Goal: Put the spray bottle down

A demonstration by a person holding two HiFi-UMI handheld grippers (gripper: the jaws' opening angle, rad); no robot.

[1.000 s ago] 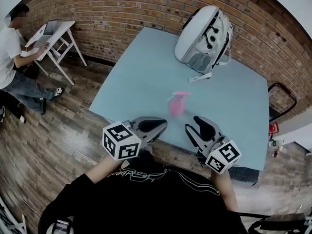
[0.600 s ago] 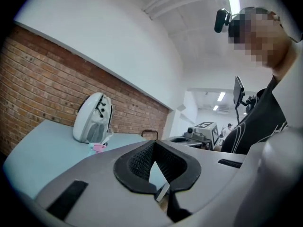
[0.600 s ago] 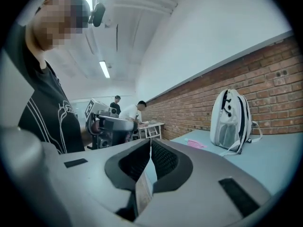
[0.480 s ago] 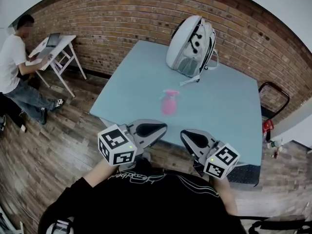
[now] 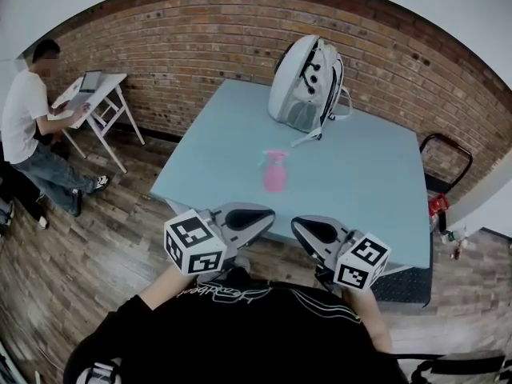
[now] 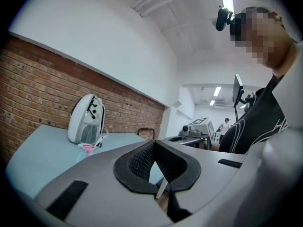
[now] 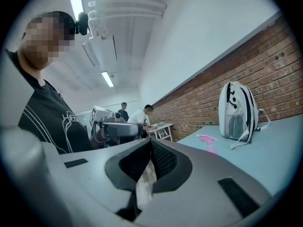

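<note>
Pale blue counter [image 5: 376, 174] is carrying the pink spray bottle [image 5: 274, 171], which is standing upright near the middle, apart from both claws. Behind it a white backpack [image 5: 304, 82] is standing. At the near edge the left claw [image 5: 268, 213] and right claw [image 5: 296, 224] are hovering, each with jaws together, gripping nothing.

Mid-frame the spray bottle [image 5: 274, 171] stands on the table [image 5: 368, 182], backpack [image 5: 304, 84] behind it, higher up; upper left, a person [image 5: 28, 126] sits at a desk [image 5: 108, 86] bearing, seemingly, a laptop [image 5: 90, 81].
</note>
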